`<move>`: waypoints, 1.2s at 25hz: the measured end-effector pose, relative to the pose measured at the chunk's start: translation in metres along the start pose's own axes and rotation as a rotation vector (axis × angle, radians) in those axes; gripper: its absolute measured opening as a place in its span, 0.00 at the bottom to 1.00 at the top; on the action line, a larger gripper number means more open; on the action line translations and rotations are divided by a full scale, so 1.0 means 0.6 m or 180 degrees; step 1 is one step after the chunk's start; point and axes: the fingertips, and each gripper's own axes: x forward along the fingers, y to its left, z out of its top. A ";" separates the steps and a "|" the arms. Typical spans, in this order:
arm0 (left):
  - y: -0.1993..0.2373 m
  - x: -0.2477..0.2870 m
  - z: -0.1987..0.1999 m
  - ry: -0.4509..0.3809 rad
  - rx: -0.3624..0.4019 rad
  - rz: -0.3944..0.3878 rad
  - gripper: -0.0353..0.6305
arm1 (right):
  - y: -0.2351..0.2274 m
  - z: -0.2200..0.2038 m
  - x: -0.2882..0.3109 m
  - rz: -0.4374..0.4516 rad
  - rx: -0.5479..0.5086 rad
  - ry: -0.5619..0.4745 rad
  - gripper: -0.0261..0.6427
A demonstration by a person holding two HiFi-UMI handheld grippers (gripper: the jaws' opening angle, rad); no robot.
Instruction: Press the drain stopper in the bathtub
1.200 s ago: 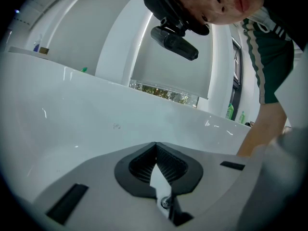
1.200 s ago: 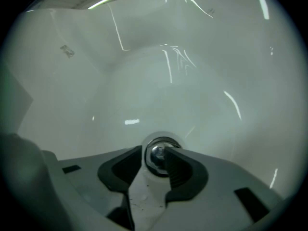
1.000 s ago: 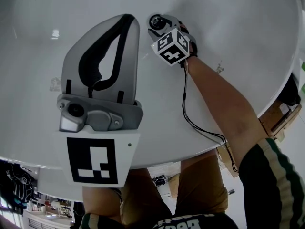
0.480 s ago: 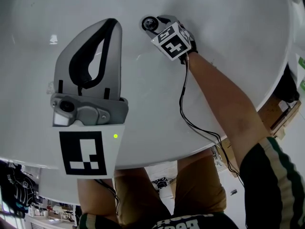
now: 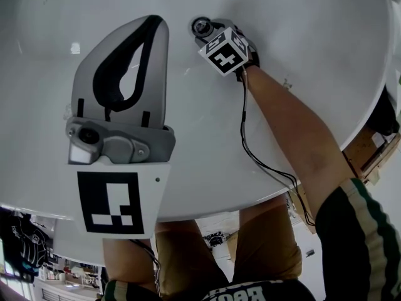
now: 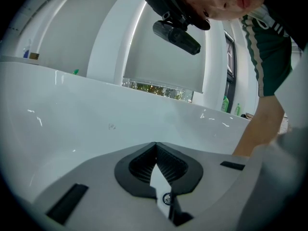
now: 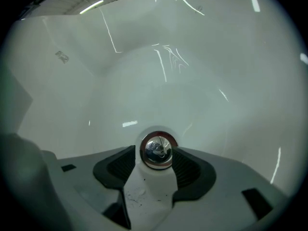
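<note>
A round chrome drain stopper (image 5: 202, 26) sits in the floor of the white bathtub (image 5: 313, 36). In the right gripper view the stopper (image 7: 158, 149) shows in the gap between the black pads (image 7: 115, 166). My right gripper (image 7: 156, 153) is open, one jaw tip on each side of the stopper and close to its rim. From the head view the right gripper (image 5: 208, 31) is low in the tub by the stopper. My left gripper (image 5: 158, 22) hangs higher, near the camera, to the stopper's left. In its own view the left gripper (image 6: 155, 144) is shut with nothing in it.
The tub's rim (image 5: 250, 196) curves across below my arm (image 5: 294, 130). A black cable (image 5: 247, 146) trails from the right gripper over the rim. A cardboard box (image 5: 369, 152) stands outside at the right. Green bottles (image 6: 224, 104) sit on the far ledge.
The right gripper has stayed at the stopper. The left gripper drifted left, then slightly back to the right, still shut.
</note>
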 end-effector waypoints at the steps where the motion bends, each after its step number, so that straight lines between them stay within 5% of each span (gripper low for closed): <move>1: 0.000 0.000 -0.001 0.0001 0.0007 -0.0005 0.06 | 0.001 0.000 0.007 -0.0017 -0.0025 0.0030 0.40; 30: -0.002 0.004 -0.008 0.0110 0.0099 -0.0113 0.06 | -0.011 0.009 0.015 -0.0223 0.0058 0.0069 0.30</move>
